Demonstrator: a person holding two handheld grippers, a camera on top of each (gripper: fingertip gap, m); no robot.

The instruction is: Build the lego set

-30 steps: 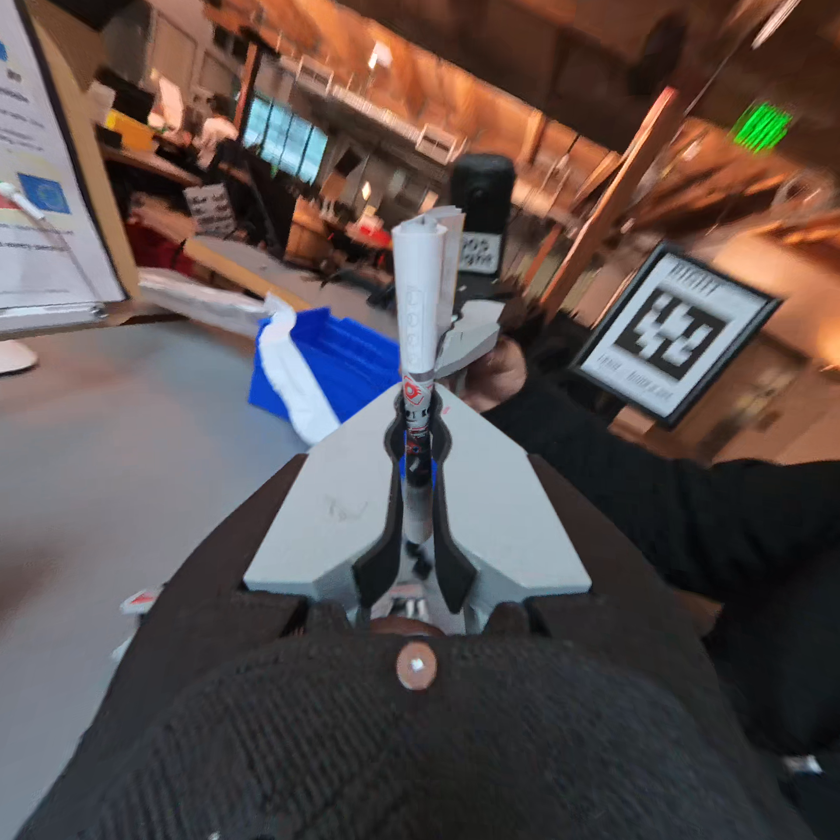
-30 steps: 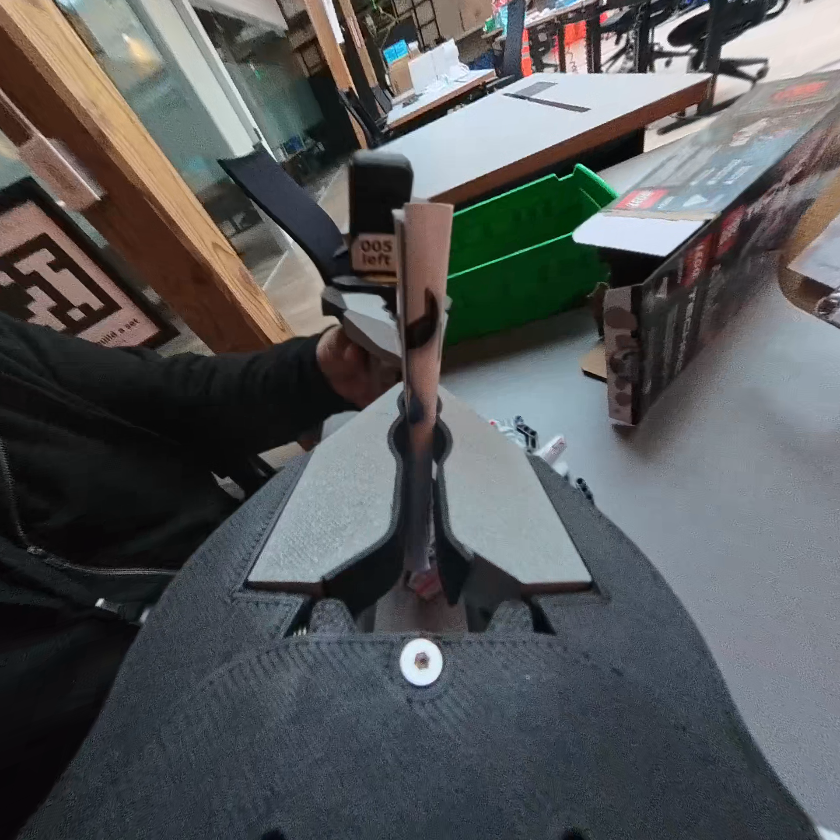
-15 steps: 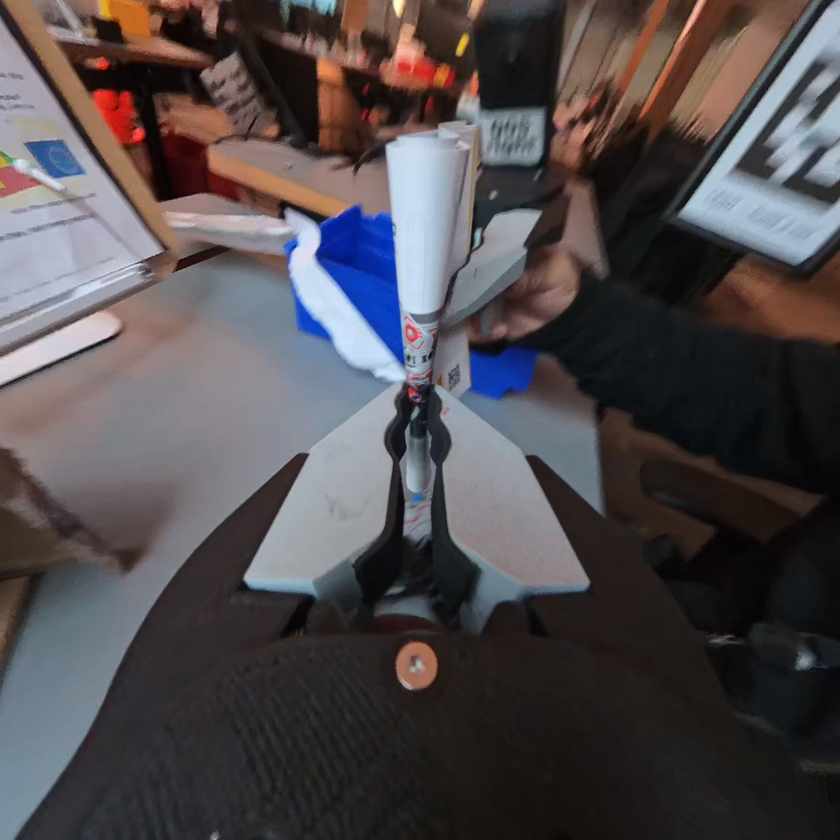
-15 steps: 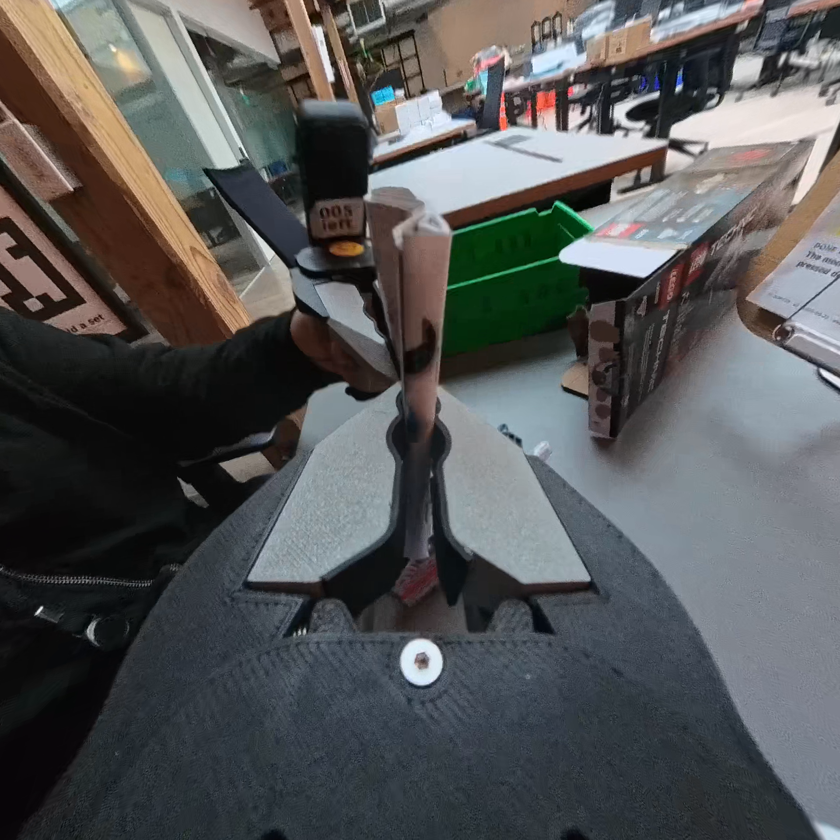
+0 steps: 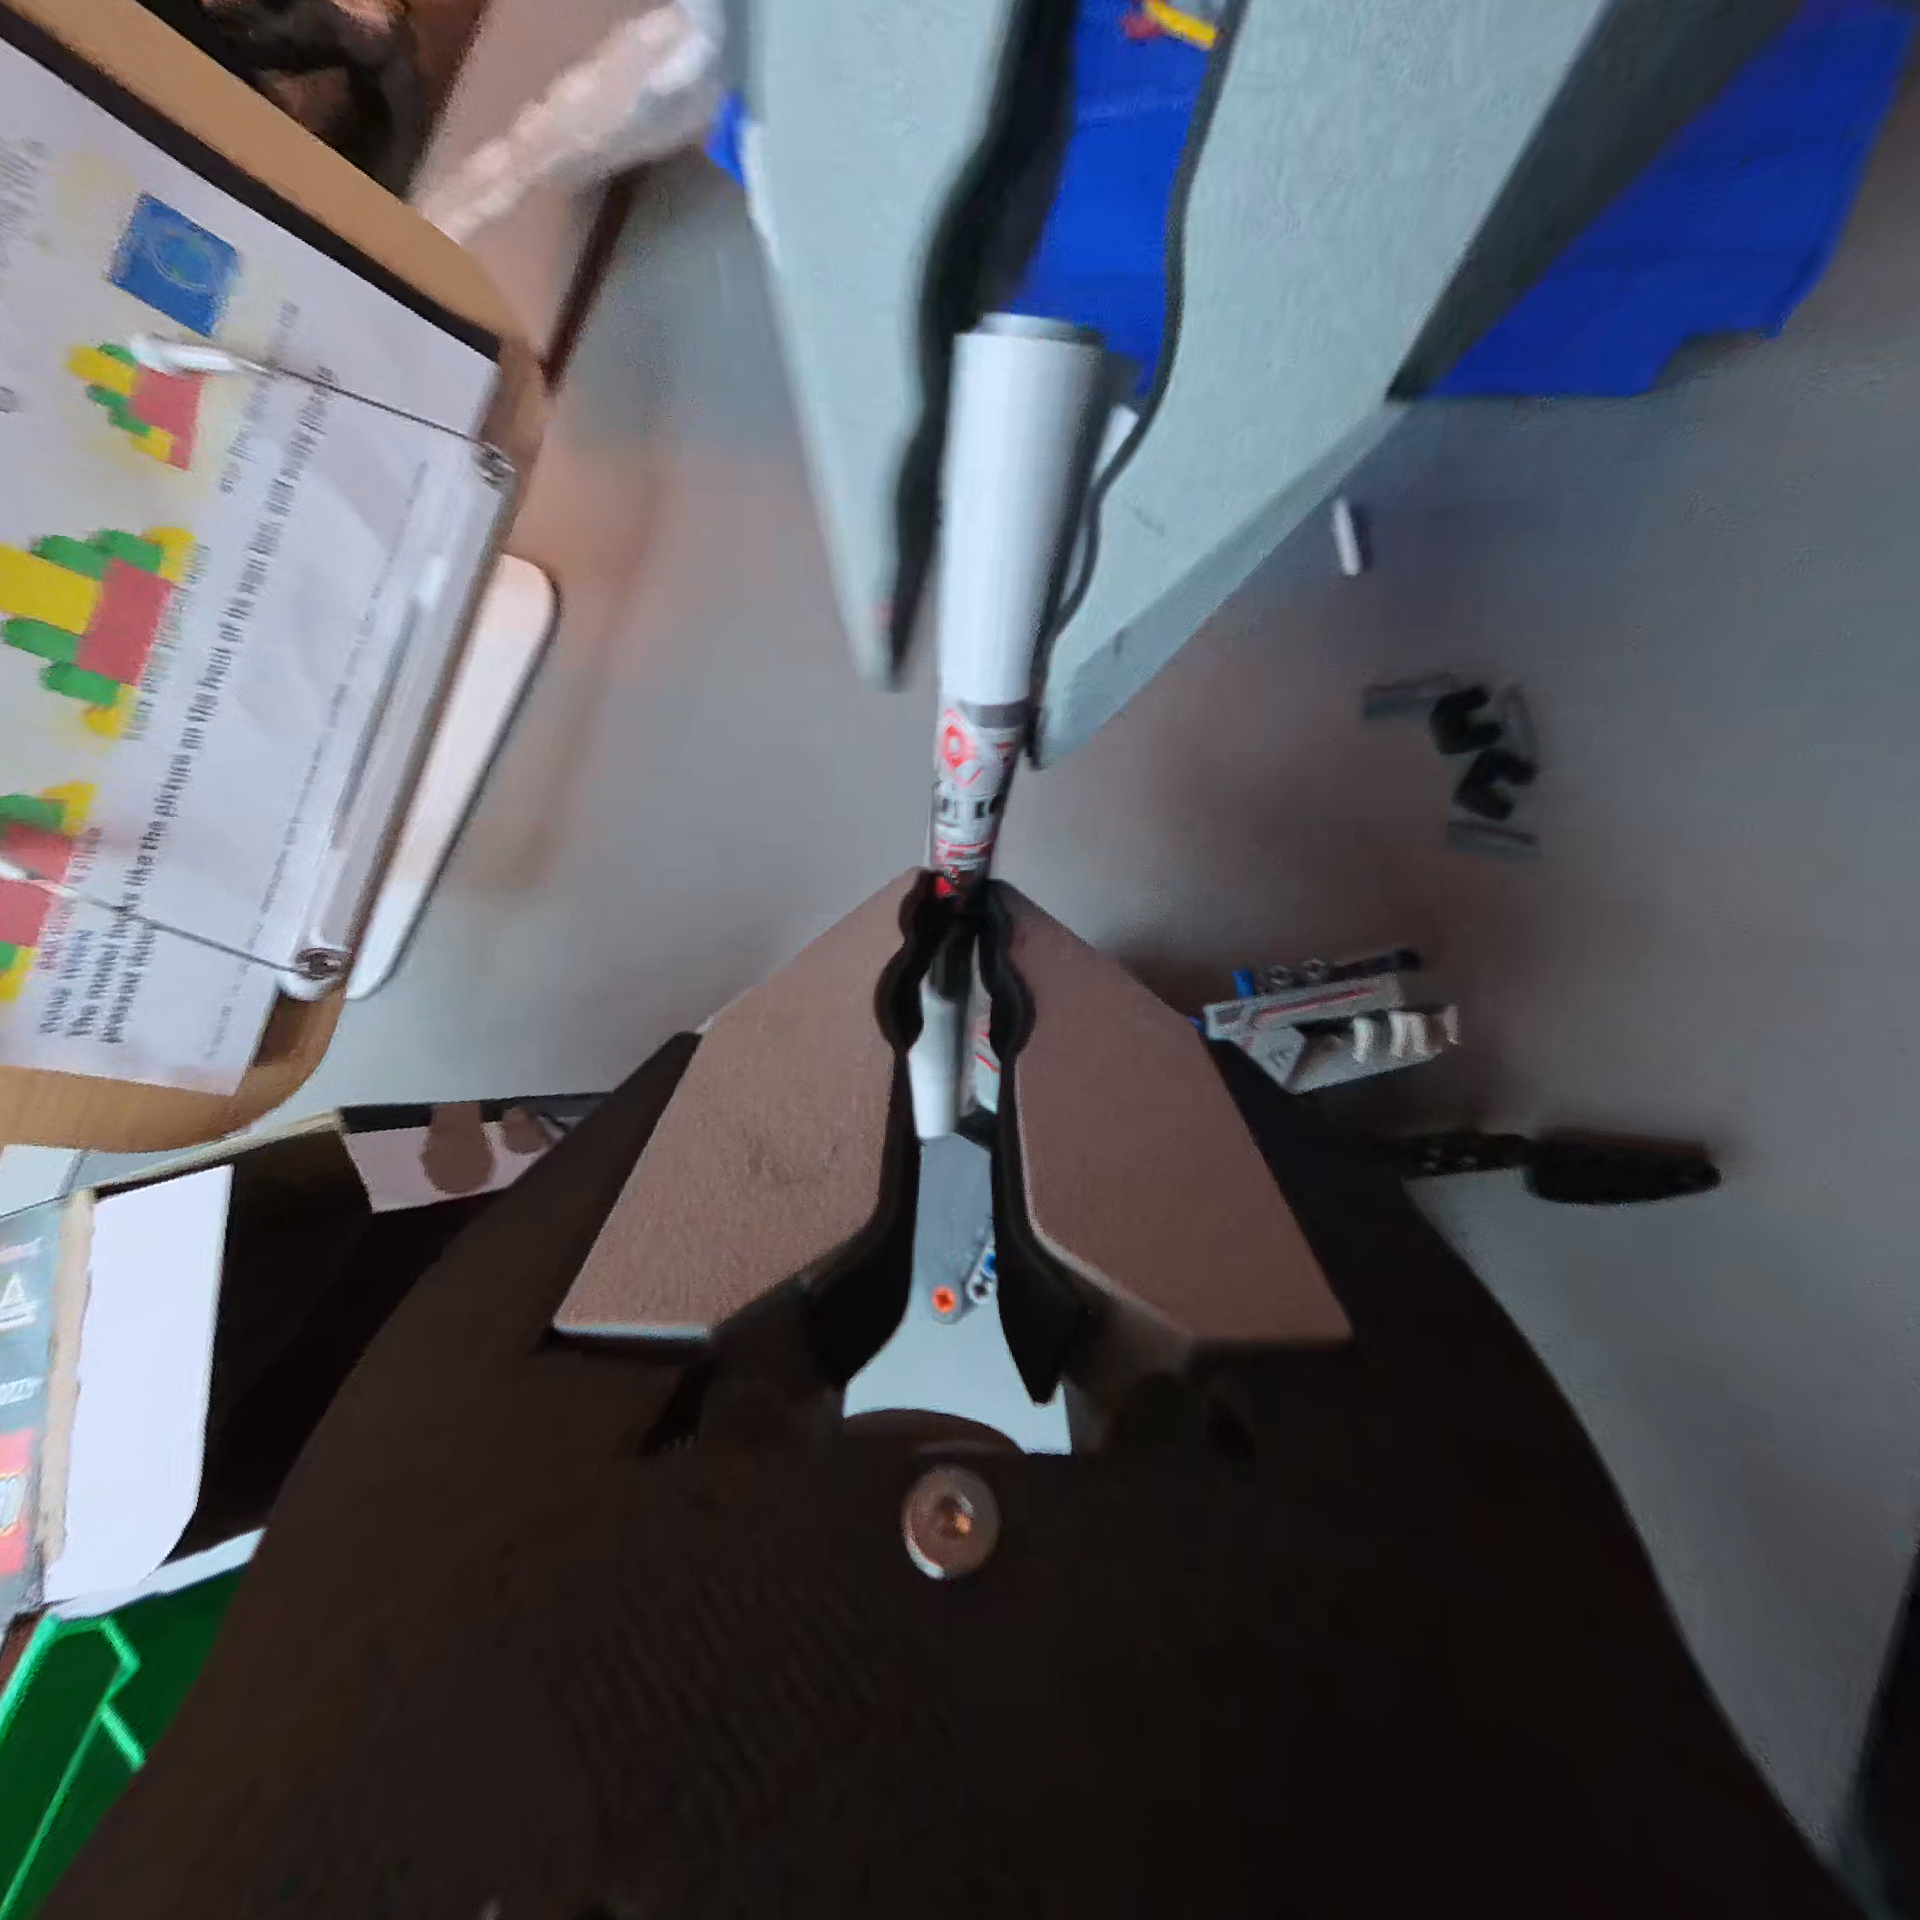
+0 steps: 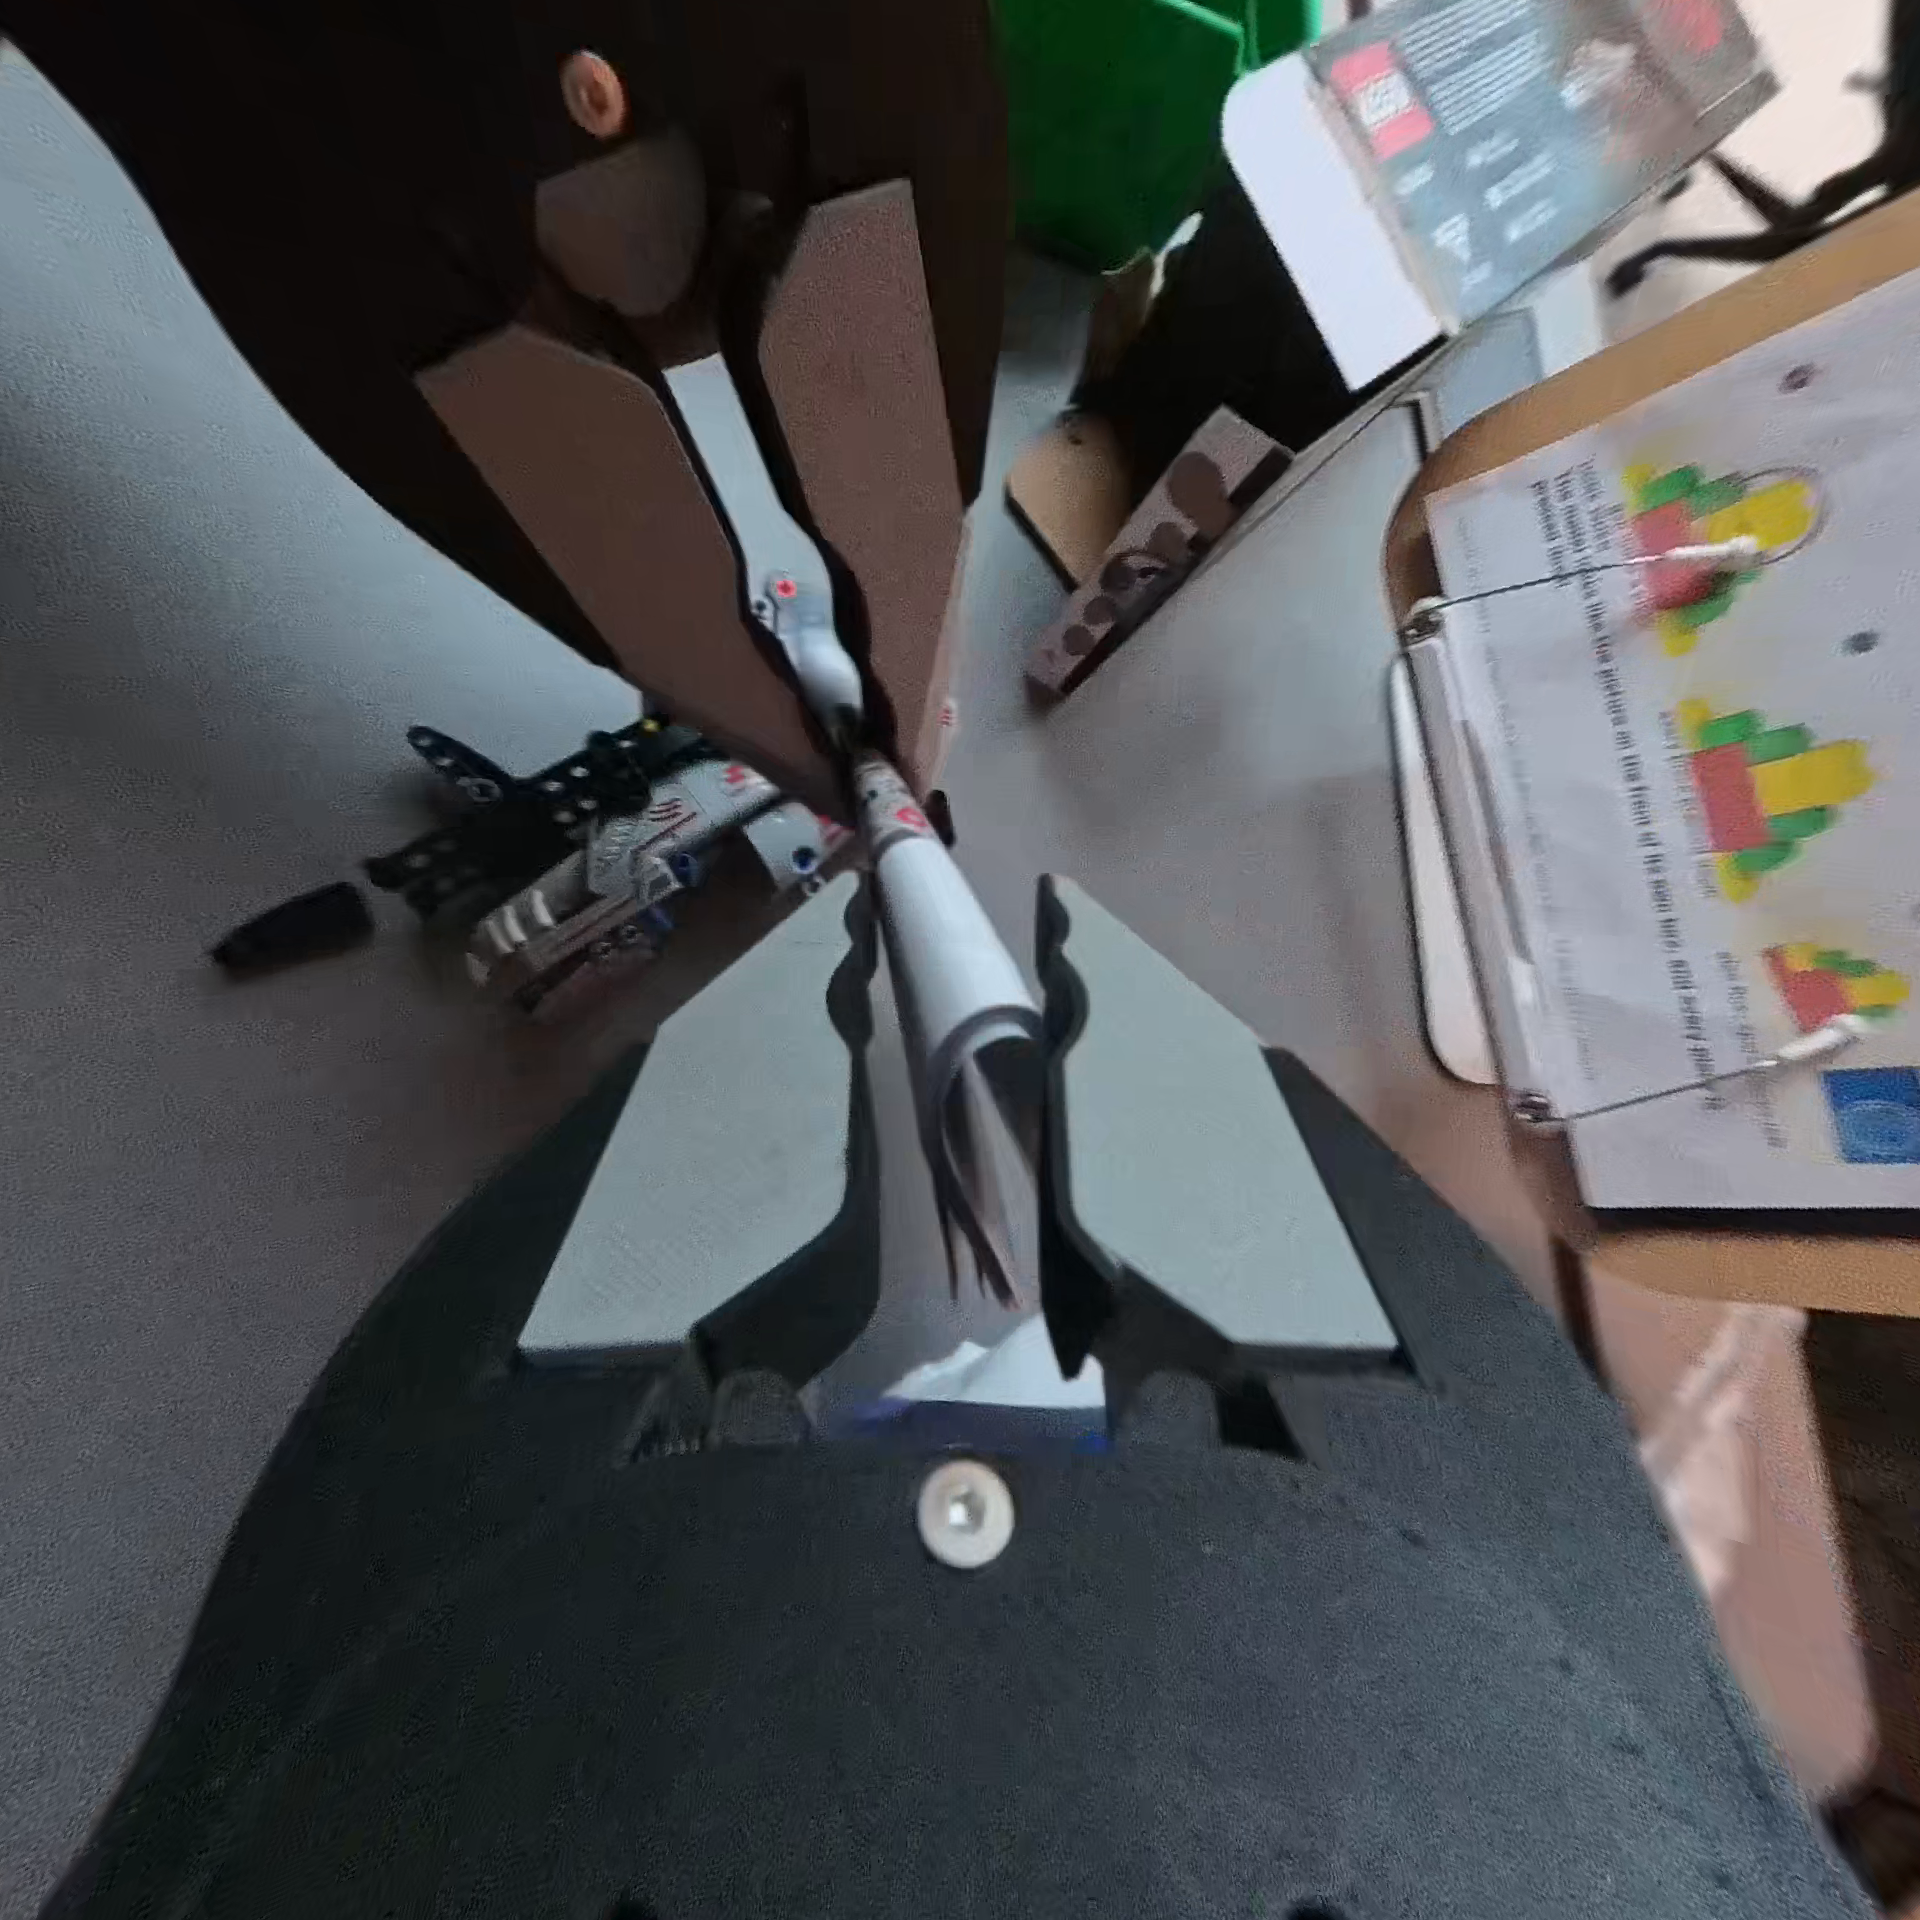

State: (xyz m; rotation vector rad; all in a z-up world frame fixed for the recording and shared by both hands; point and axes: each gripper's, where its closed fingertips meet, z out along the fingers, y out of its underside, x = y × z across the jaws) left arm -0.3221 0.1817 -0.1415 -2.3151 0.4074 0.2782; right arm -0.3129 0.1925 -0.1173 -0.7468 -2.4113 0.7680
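Looking down over a grey table, both grippers are seen tip to tip with a rolled booklet between them. In the left wrist view, a clipboard with brick pictures is seen at 9 o'clock, a green bin at 8 o'clock, and a blue bin at 1 o'clock. The left gripper is closed tight on the printed end of the booklet, which is pinched at the fingertips. The right gripper is seen at 12 o'clock, its jaws standing apart around the white end of the roll; contact with the paper cannot be told through the blur. A part-built lego model is seen on the table at 3 o'clock, with loose black pieces near it. In the right wrist view, the model is seen at 9 o'clock beside a black piece, and the lego box at 1 o'clock. The clipboard is seen at 3 o'clock.
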